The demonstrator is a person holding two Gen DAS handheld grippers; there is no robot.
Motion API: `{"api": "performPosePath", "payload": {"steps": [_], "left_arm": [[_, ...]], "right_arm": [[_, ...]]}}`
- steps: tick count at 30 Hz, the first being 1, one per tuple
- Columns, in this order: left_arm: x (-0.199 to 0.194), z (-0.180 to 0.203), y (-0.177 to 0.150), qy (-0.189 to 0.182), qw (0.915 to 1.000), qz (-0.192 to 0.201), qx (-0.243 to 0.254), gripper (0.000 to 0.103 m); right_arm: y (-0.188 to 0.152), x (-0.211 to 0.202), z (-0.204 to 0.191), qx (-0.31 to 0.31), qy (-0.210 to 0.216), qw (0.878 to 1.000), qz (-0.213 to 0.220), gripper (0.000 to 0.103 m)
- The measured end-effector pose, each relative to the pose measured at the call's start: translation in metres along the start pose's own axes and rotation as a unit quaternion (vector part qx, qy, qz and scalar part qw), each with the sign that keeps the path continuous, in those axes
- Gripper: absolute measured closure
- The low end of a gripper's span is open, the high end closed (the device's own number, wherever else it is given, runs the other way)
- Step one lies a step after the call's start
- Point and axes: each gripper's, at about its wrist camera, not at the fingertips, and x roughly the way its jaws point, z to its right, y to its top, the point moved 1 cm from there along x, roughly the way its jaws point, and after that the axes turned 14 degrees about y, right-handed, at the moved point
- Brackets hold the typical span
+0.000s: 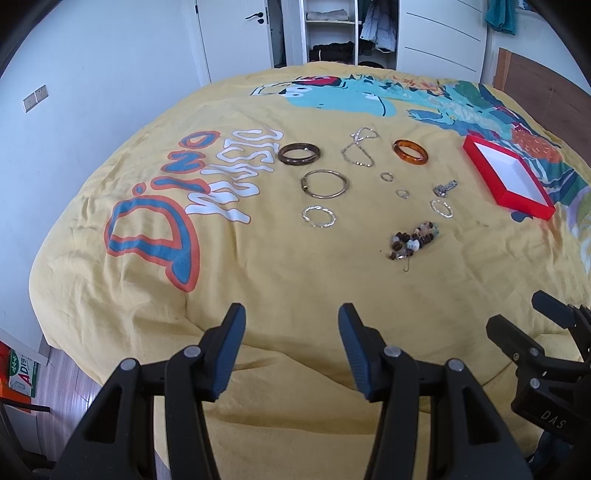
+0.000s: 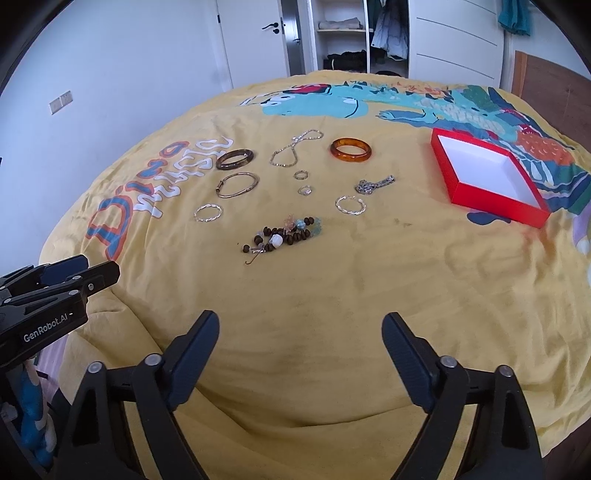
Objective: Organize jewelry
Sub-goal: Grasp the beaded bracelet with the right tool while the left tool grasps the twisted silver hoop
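Observation:
Jewelry lies spread on a yellow printed bedspread (image 2: 332, 288). A dark brown bangle (image 1: 299, 154), an amber bangle (image 2: 350, 149), a thin gold bangle (image 1: 324, 183), a silver chain (image 2: 293, 149), two twisted silver bracelets (image 1: 318, 216) (image 2: 350, 205), two small rings (image 2: 300, 175), a silver watch-like piece (image 2: 373, 184) and a beaded bracelet (image 2: 286, 236) are in both views. An empty red box (image 2: 487, 181) with a white inside sits at the right. My left gripper (image 1: 291, 317) and right gripper (image 2: 299, 325) hover open over the near bedspread, nothing between their fingers.
Beyond the bed stand white doors (image 1: 236, 33) and an open wardrobe (image 2: 351, 33) with clothes. A wooden headboard (image 2: 554, 88) rises at the far right. Floor with a box (image 1: 22, 373) shows at the lower left of the left wrist view.

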Motion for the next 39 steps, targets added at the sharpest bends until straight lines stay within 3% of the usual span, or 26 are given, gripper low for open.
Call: {"api": "performPosePath", "payload": {"steps": [9, 18, 28, 39], "left_arm": [[0.025, -0.009, 0.008, -0.012, 0.9993, -0.029, -0.022, 0.053], [0.069, -0.004, 0.041, -0.03, 0.9974, -0.057, -0.031, 0.053], [0.12, 0.032, 0.08, -0.089, 0.9921, -0.085, -0.025, 0.053], [0.161, 0.049, 0.088, -0.071, 0.9917, -0.106, -0.016, 0.053]], "right_arm": [[0.012, 0.02, 0.011, 0.028, 0.03, 0.999, -0.013, 0.026], [0.042, 0.071, 0.022, 0.067, 0.078, 0.994, -0.038, 0.028], [0.063, 0.133, 0.04, 0.099, 0.103, 0.988, -0.065, 0.028], [0.079, 0.157, 0.044, 0.073, 0.094, 0.991, -0.058, 0.031]]}}
